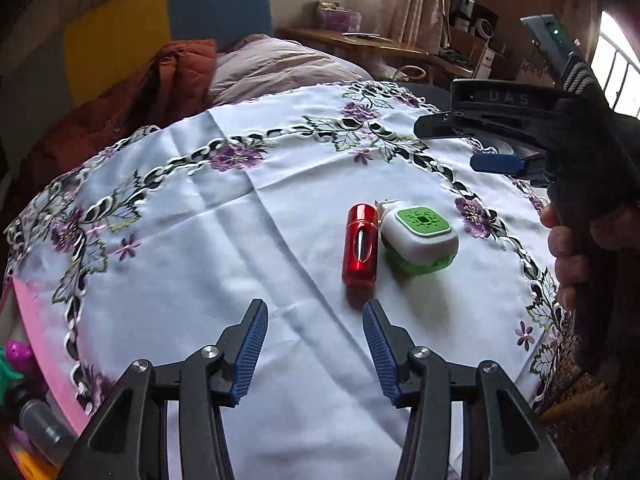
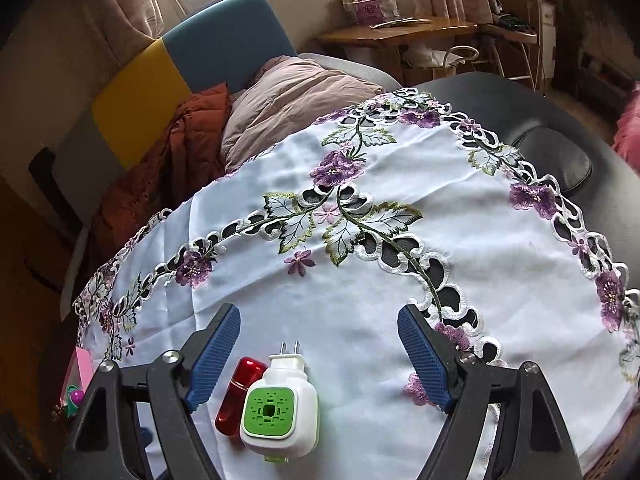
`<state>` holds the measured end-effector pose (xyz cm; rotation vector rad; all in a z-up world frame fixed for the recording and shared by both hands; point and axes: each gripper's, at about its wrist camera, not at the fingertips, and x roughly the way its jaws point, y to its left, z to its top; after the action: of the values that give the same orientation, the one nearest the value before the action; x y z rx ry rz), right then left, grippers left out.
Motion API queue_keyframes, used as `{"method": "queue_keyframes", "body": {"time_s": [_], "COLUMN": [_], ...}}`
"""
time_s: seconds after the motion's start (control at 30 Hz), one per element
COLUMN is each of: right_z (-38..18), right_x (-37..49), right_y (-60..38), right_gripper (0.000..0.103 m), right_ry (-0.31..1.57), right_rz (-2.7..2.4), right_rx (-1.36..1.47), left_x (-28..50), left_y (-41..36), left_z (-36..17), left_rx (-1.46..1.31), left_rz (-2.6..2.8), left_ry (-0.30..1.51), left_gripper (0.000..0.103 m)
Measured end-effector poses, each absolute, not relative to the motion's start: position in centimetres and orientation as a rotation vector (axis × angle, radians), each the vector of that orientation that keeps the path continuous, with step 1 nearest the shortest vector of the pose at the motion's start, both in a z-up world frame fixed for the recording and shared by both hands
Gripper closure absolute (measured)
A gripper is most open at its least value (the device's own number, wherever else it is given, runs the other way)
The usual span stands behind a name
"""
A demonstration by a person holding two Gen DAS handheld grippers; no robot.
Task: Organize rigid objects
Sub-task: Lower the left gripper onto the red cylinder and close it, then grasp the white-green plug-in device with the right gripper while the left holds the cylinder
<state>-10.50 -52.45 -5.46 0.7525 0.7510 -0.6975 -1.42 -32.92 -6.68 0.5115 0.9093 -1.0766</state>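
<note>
Far left, off the counter's edge: a pink tray (image 1: pixel 38 332) with a few small items in it, too clipped to identify.

Left gripper (image 1: pixel 316 316): blue ribbed pads apart, nothing between them, hovering over bare white embroidered tablecloth with purple flowers (image 1: pixel 208 248) that covers the counter. Its right fingertip sits just short of the near end of the red metallic cylinder with a slot window (image 1: pixel 359 248). No contact visible.

The red cylinder lies on its side on the cloth, touching or just beside the white plug-in device with a green square top and two metal prongs (image 1: pixel 420 236), which sits to its right. Both are near the middle of the cloth, side by side.

Right gripper (image 2: pixel 320 328): jaws wide apart, empty. In the right wrist view the white plug-in device and red cylinder lie low in frame, nearer the left finger than the right, behind the fingertips rather than between the pads. In the left wrist view this gripper hangs above the cloth's right edge, held by a hand (image 1: pixel 568 248).

Progress, as a judgement: two objects already look grouped in a neat pair. Neither is gripped now. Whether more items from the pink tray remain to be placed, the frames don't settle.
</note>
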Motion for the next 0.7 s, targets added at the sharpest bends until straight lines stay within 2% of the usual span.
{"method": "queue_keyframes", "body": {"time_s": [0.37, 0.5, 0.57, 0.7], "right_z": [-5.6, -5.8, -5.9, -6.2], "right_x": [-10.7, -10.5, -10.4, -10.1], "right_y": [-53.0, -53.0, -53.0, -53.0], "right_gripper": [0.021, 0.021, 0.021, 0.021], "right_ry": [0.736, 0.753, 0.757, 0.779], "right_rz": [-0.713, -0.710, -0.709, -0.698], "right_rx": [0.783, 0.777, 0.775, 0.773], "left_x": [-0.6, -0.2, -0.3, 0.0], "left_y": [-39.4, -40.9, -40.7, -38.5], "left_z": [-9.5, -10.4, -10.6, -10.4], "left_rx": [0.601, 0.599, 0.601, 0.551], "left_rz": [-1.167, -1.172, -1.155, -1.107], "left_ry": [0.925, 0.950, 0.920, 0.923], "left_gripper": [0.054, 0.062, 0.077, 0.078]}}
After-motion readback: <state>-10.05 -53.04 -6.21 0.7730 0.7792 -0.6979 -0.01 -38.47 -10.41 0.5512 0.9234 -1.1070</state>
